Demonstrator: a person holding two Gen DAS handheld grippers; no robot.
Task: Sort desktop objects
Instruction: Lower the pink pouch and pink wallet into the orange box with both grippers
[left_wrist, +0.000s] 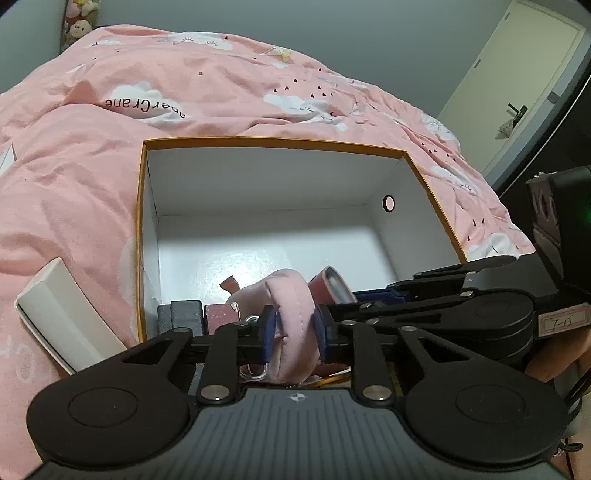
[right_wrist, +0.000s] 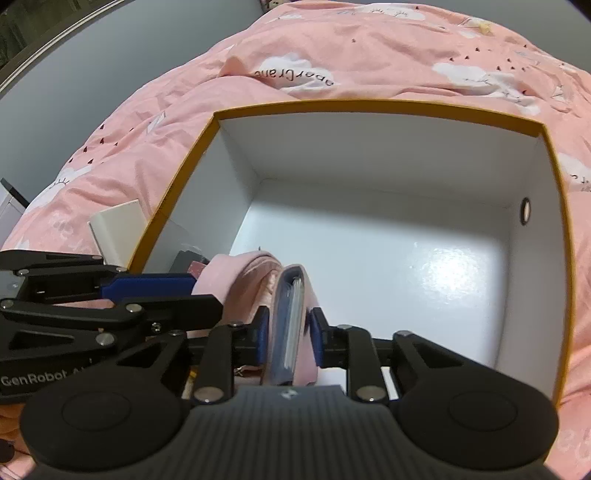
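A white box with an orange rim (left_wrist: 140, 206) (right_wrist: 557, 184) lies open on the pink bed. My left gripper (left_wrist: 295, 334) is shut on a pink padded pouch (left_wrist: 291, 306) at the box's near edge. My right gripper (right_wrist: 288, 334) is shut on a pink case with a blue inside and white cards (right_wrist: 290, 314), right beside the pouch (right_wrist: 229, 277). The right gripper's arm shows in the left wrist view (left_wrist: 443, 306). A grey block (left_wrist: 184, 314) and a pink glittery block (left_wrist: 221, 317) sit in the box's near left corner.
A flat white box (left_wrist: 62, 310) (right_wrist: 118, 229) lies on the pink quilt (left_wrist: 74, 184) left of the big box. A round hole (left_wrist: 388, 203) is in the box's right wall. A door (left_wrist: 517, 81) stands at the far right.
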